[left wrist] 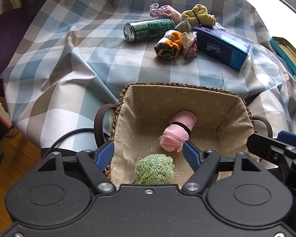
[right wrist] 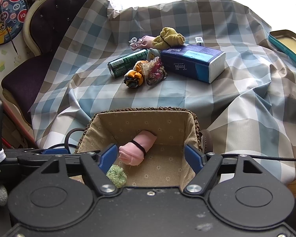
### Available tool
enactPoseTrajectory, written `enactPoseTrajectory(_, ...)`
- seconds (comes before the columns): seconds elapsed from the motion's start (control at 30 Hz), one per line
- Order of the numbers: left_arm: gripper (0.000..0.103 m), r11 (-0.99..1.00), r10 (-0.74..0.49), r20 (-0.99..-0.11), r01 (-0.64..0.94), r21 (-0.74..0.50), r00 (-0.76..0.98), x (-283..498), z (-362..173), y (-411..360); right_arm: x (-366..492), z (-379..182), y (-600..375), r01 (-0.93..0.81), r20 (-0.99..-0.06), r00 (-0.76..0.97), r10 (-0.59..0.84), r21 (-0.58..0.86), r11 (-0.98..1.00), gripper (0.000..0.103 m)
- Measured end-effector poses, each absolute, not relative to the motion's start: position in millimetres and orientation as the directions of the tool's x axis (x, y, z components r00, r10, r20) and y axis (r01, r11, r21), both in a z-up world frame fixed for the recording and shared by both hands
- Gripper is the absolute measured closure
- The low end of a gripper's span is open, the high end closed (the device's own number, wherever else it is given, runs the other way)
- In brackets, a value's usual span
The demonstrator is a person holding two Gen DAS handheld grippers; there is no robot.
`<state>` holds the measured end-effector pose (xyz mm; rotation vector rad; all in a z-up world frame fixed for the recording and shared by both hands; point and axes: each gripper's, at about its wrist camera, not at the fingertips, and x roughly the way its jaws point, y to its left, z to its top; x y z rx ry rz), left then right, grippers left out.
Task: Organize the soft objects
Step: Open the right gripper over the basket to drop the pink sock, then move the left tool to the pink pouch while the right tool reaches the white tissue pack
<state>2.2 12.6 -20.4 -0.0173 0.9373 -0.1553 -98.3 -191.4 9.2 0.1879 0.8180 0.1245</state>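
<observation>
A lined woven basket [left wrist: 179, 92] [right wrist: 144, 118] stands at the table's near edge. In it lie a pink rolled cloth [left wrist: 177, 132] [right wrist: 137, 148] bound with a black band and a green fuzzy ball [left wrist: 155, 169] [right wrist: 116, 174]. My left gripper [left wrist: 149, 154] is open and empty above the basket's near side. My right gripper [right wrist: 151, 157] is open and empty over the basket too. Farther back on the checked cloth lie a yellow rolled towel [left wrist: 198, 15] [right wrist: 169, 36], an orange-and-dark scrunchie [left wrist: 168, 45] [right wrist: 134, 76], a patterned fabric bundle [left wrist: 190, 47] [right wrist: 155, 72] and a pink cloth with white ribbon [left wrist: 161, 10] [right wrist: 142, 40].
A green can [left wrist: 148, 29] [right wrist: 126, 63] lies on its side beside the soft things. A blue Tempo tissue pack [left wrist: 223, 45] [right wrist: 193, 63] lies to their right. A teal tin lid [left wrist: 288, 57] [right wrist: 286, 43] sits at the far right. A purple chair [right wrist: 39, 45] stands left.
</observation>
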Motion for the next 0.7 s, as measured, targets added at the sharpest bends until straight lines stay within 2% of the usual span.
enactPoseTrajectory(0.3,0.030,0.991,-0.127,-0.803,0.115,-0.073,0.583,2.5,-20.6,13.6,-97.0,6.8,-191.2,-0.034,-0.721,0.668,0.186,0.221,0.975,0.027)
enactPoseTrajectory(0.37,0.028,0.991,-0.126,-0.803,0.114,-0.073,0.582,2.6,-20.7,14.0,-95.7,6.2,-191.9,-0.032,-0.724,0.664,0.188,0.224,0.974,0.027)
enactPoseTrajectory(0.43,0.020,0.991,-0.122,-0.799,0.110,-0.070,0.589,2.4,-20.3,14.1,-94.1,5.4,-192.2,-0.030,-0.728,0.659,0.190,0.227,0.974,0.027)
enactPoseTrajectory(0.7,0.020,0.994,-0.101,-0.796,0.102,-0.050,0.596,3.8,-20.4,14.1,-88.4,-0.2,-194.2,-0.016,-0.745,0.640,0.188,0.232,0.973,0.026)
